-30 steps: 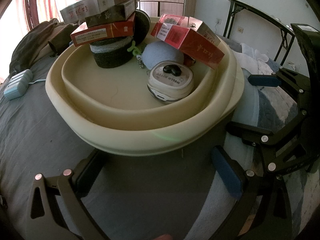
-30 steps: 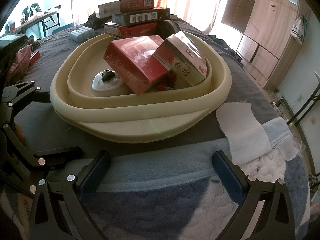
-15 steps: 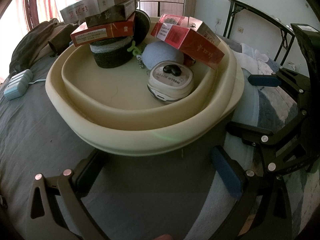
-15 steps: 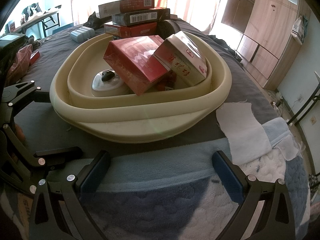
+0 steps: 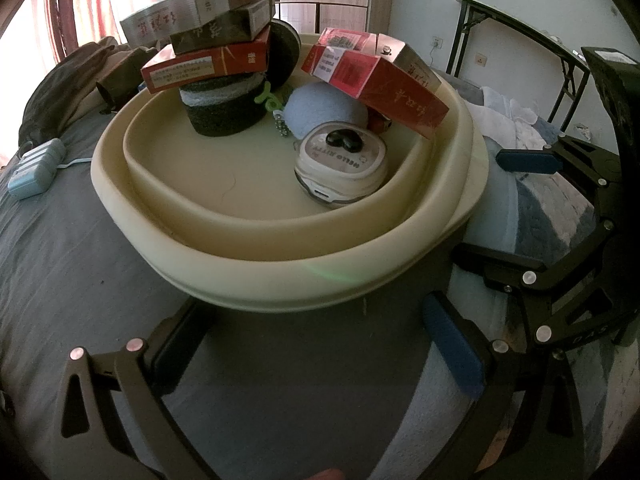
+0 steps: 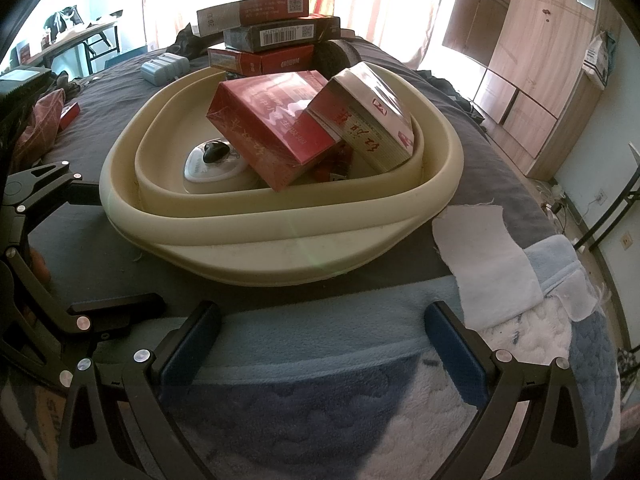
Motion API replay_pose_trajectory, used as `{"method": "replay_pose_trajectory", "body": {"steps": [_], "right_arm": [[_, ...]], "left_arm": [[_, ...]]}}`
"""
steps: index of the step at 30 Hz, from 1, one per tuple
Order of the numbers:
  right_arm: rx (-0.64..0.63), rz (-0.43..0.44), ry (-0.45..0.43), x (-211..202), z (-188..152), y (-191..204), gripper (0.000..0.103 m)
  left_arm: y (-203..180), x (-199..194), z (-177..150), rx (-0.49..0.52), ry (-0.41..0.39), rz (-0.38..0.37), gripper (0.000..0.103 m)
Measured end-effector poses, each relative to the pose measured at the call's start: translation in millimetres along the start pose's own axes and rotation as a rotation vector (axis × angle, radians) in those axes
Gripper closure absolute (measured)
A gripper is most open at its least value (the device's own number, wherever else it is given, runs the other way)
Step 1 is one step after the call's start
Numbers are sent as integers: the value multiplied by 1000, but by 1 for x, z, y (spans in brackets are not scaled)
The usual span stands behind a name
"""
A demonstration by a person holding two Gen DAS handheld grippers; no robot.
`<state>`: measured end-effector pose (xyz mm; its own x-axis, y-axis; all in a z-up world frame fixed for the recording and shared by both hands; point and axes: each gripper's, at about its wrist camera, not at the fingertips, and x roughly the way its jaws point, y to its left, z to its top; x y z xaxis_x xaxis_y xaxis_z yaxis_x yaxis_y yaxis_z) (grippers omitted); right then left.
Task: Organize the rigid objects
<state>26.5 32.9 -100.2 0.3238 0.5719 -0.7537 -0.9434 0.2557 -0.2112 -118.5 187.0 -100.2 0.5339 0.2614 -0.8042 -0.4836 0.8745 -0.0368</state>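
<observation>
Most of the sorting looks done: the cream basin (image 5: 280, 236) in the middle of the bed holds three stacked cigarette cartons (image 5: 208, 52) and two leaning red cartons (image 6: 276, 136). Both left tongs (image 5: 320, 344) and right tongs (image 6: 316, 336) hover apart, empty, at the bed's near edge. Only the left view shows the stack's dark roll (image 5: 224, 108); only the right shows a white cloth (image 6: 480, 256).

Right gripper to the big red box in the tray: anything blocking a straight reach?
Only the cream tray's near rim. The right gripper hangs open and empty short of the tray, and the large red box leans inside just past that rim, so the reach must clear it. Nothing else visible intervenes.
</observation>
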Motion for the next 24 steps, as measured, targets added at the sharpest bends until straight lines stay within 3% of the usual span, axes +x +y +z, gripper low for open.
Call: {"method": "replay_pose_trajectory", "body": {"steps": [24], "right_arm": [[-1, -1, 0, 1, 0, 0, 0]], "left_arm": [[0, 0, 1, 1, 0, 1, 0]]}}
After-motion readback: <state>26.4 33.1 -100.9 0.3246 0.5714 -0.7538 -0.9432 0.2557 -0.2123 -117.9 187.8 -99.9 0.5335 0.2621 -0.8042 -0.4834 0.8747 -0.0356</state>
